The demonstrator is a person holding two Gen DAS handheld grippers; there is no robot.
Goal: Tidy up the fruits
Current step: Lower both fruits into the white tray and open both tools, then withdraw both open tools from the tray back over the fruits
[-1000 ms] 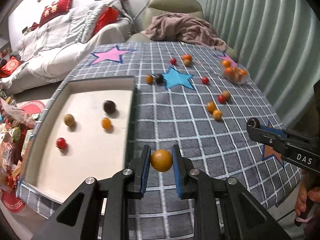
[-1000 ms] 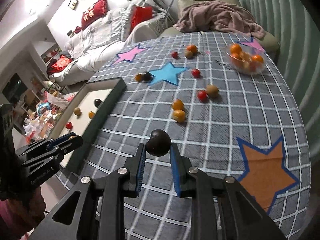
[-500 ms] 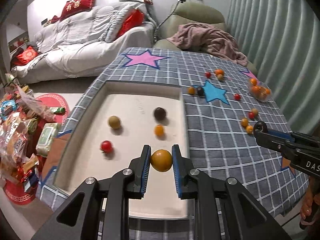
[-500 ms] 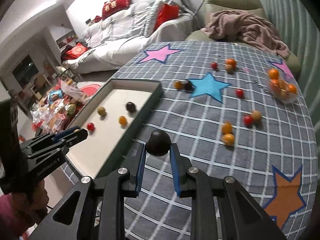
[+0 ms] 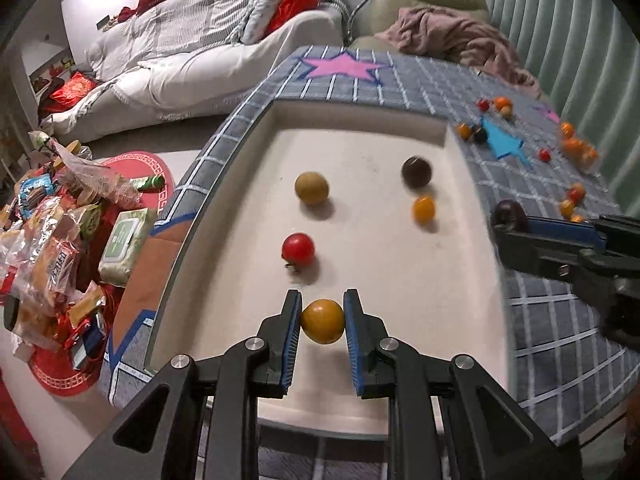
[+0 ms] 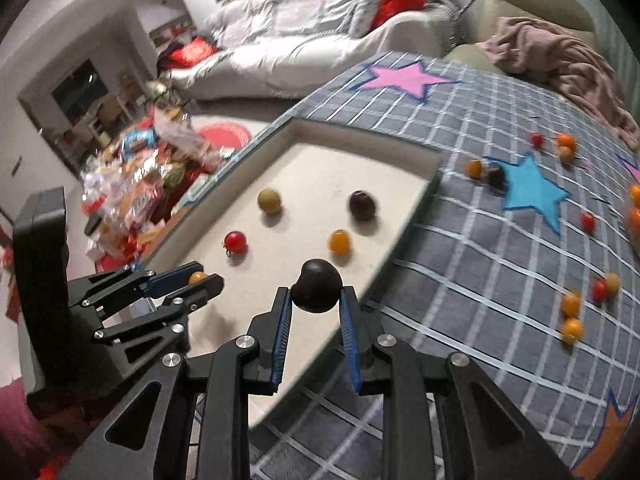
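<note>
Orange fruit (image 5: 322,321): clamped between the blue pads of the left gripper (image 5: 322,322), over the near end of the tray; a sliver of it is also seen from the right wrist view (image 6: 197,277).
Dark fruit (image 6: 316,286): pinched between the pads of the right gripper (image 6: 316,296), over the tray's near right edge; in the left wrist view it is seen at that gripper's tip (image 5: 507,213).
Jaws: both pairs are closed on their round fruit, neither open.
Tray (image 5: 362,118): a shallow cream tray with raised walls, set at the left end of the table.
Fruits in tray: a red tomato (image 5: 298,249), a tan-yellow fruit (image 5: 311,187), a dark brown fruit (image 5: 417,171) and a small orange one (image 5: 423,209) are laid apart from one another on its floor.
Tablecloth (image 6: 480,248): grey check with pink, blue and orange stars.
Loose fruits (image 6: 570,316): orange, red and dark ones are scattered over the cloth to the right, well apart from the tray.
Surroundings: a white-covered sofa (image 5: 192,52), a pink blanket (image 6: 560,60) on an armchair, and snack packets (image 5: 52,236) piled on the floor are seen.
</note>
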